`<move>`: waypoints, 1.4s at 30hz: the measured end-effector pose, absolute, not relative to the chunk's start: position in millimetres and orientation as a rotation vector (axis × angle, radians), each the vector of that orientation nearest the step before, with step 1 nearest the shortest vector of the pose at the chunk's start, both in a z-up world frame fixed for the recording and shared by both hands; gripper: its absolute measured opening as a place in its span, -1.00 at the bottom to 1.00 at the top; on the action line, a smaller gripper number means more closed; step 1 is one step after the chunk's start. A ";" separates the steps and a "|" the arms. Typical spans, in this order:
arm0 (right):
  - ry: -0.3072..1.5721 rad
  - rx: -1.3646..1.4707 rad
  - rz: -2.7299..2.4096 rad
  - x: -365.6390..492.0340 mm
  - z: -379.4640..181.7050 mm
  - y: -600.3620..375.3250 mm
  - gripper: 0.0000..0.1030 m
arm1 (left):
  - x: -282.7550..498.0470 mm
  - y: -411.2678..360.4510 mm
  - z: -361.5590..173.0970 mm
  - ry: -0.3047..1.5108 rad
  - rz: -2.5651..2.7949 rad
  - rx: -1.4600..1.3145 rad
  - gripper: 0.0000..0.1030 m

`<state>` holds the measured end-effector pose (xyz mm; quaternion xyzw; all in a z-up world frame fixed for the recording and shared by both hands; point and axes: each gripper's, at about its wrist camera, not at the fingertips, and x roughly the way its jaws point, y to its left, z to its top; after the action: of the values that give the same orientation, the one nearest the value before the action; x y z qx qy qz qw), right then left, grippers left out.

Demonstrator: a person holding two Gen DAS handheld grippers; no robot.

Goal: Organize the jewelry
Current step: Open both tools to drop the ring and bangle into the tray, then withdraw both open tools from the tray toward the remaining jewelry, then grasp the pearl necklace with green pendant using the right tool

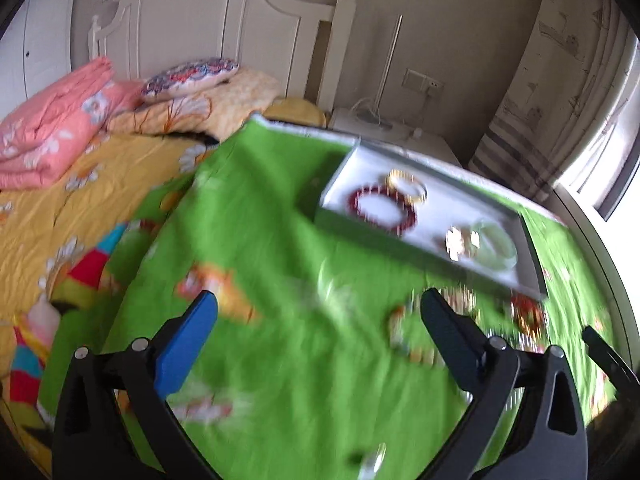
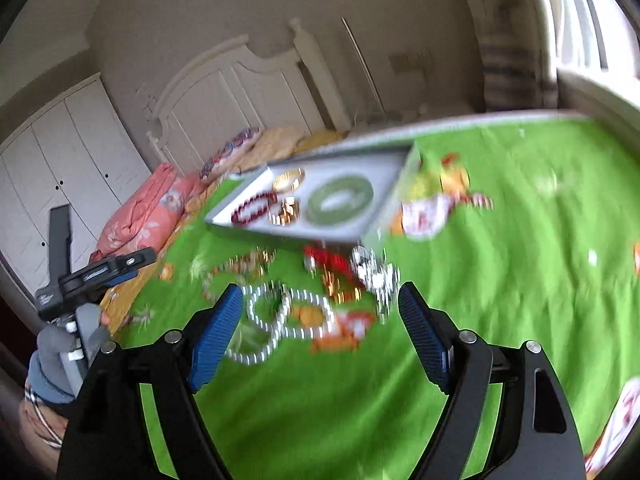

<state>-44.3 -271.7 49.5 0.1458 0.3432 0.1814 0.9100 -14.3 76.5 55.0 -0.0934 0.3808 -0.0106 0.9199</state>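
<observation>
Four pieces already lie in the grey tray (image 2: 394,184) on the green blanket (image 2: 500,280) spread over the bed: a red bead bracelet (image 2: 254,208), a gold bangle (image 2: 288,180), a small gold-and-white piece (image 2: 286,212) and a pale green bangle (image 2: 340,198); the sorting is, I judge, partly done, with a loose heap left on the blanket just in front of the tray; in that heap a pearl necklace (image 2: 280,320) lies nearest, with a red piece (image 2: 328,262) and a silvery cluster (image 2: 374,272) beyond it, all blurred and hard to tell apart.

The step in hand looks like a move between pieces, with neither hand carrying anything; the next move calls for choosing one item from the heap, lowering onto it so both pads straddle a strand or rim, and lifting it clear without dragging its neighbours, since the pieces lie tangled close together.

The right tool (image 2: 320,328) stands well open and empty above the blanket, the pearl necklace showing between its blue pads but not touched; the left tool (image 1: 320,320) is spread as wide as it goes, nothing between its fingers, hanging over bare blanket to the left of the heap, with the tray (image 1: 532,240) ahead on its right.
</observation>
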 end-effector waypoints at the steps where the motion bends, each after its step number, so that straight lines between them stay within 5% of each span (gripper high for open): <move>1: 0.712 0.300 0.365 -46.6 46.5 -272.0 0.50 | -24.4 78.8 52.4 0.790 -0.033 -0.198 0.95; 8: 0.747 0.353 0.353 -40.0 35.7 -275.6 0.50 | -79.8 69.5 31.5 0.803 -0.136 -0.109 0.95; 24: 0.770 0.318 0.374 -41.3 31.9 -264.7 0.46 | -77.6 58.6 13.2 0.811 -0.321 -0.142 0.91; 35: 0.813 -0.046 0.403 -38.0 35.2 -191.8 0.46 | -73.9 59.5 11.1 0.836 -0.336 -0.159 0.93; 42: 0.892 -0.151 0.388 -22.6 19.7 -165.5 0.03 | -78.1 62.0 13.3 0.814 -0.349 -0.173 0.93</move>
<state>-22.6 -165.5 19.7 -0.0725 0.4281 0.1861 0.8814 -78.1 62.0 13.3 -0.0836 0.3933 -0.1689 0.8999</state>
